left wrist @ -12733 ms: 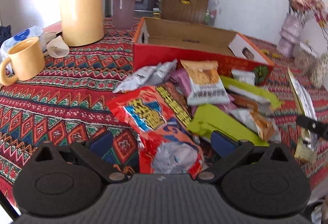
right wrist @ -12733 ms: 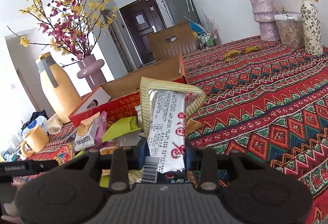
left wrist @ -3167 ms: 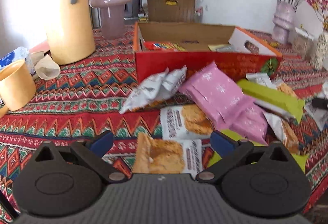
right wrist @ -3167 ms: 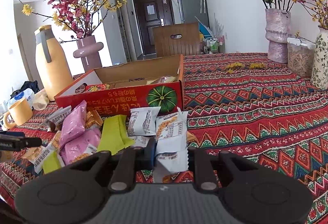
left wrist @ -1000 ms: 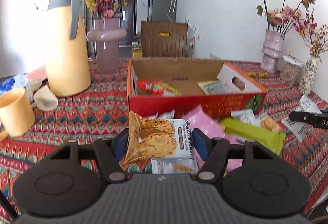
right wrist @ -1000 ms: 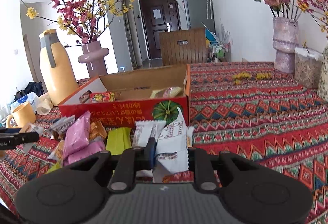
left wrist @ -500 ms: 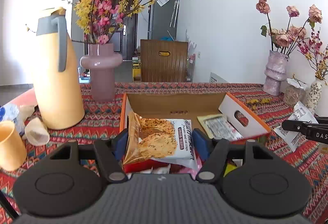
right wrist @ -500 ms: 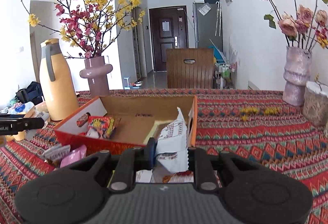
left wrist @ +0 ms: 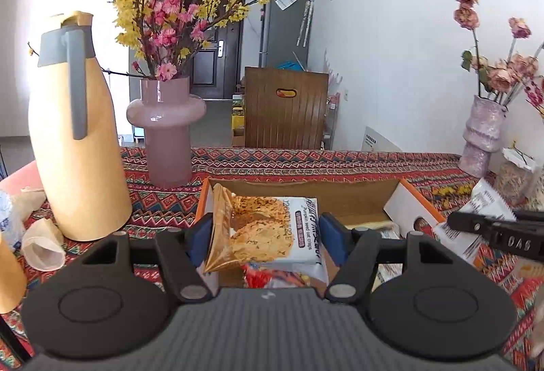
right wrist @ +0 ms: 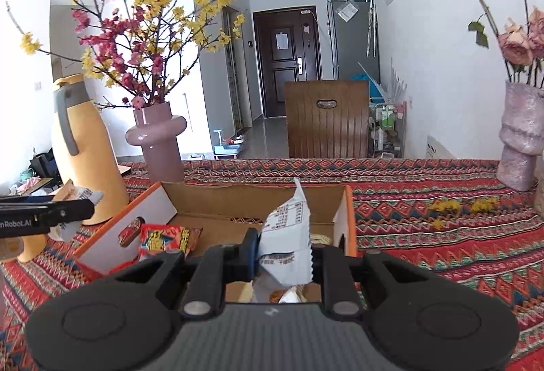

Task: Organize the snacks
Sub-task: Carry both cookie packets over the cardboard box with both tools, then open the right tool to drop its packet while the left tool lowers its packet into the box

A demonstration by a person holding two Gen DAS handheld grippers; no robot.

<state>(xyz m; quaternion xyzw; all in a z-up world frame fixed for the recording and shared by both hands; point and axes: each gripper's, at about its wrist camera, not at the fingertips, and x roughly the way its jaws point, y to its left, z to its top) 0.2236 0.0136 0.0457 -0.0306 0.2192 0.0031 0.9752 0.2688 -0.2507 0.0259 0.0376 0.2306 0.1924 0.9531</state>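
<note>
Crisps packet between left tongs, over box

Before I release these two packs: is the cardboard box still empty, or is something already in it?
Not empty. The cardboard box is open-topped and already holds a red snack pack on its floor near the left wall.

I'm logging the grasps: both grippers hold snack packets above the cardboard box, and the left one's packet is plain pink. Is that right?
Not quite. The left gripper is shut on a cracker packet printed with golden oat crisps on white, not plain pink, as the left wrist view shows. The right gripper does hold a white packet above the cardboard box.
</note>
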